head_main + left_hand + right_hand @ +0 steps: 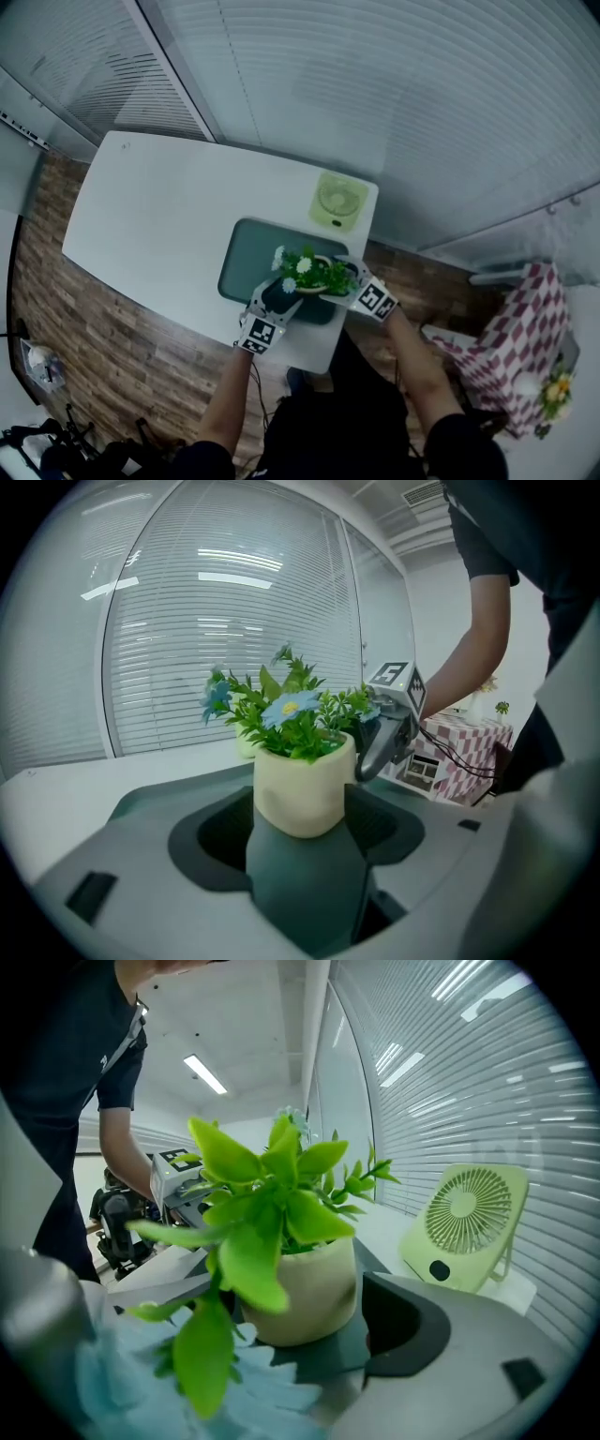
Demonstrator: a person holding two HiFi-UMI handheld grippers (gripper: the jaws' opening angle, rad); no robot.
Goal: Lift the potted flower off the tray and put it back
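The potted flower, a cream pot with green leaves and white and blue blooms, stands over the near right part of the dark green tray. My left gripper reaches it from the near left. In the left gripper view the pot fills the gap between the jaws, and both dark pads meet its sides. My right gripper comes in from the right. In its own view the pot lies against the right pad, while leaves hide the other jaw. I cannot tell whether the pot's base touches the tray.
A pale green desk fan stands just behind the tray on the white table. The table's near edge runs close under the grippers. A checked cloth lies off to the right, and a wall of blinds is behind.
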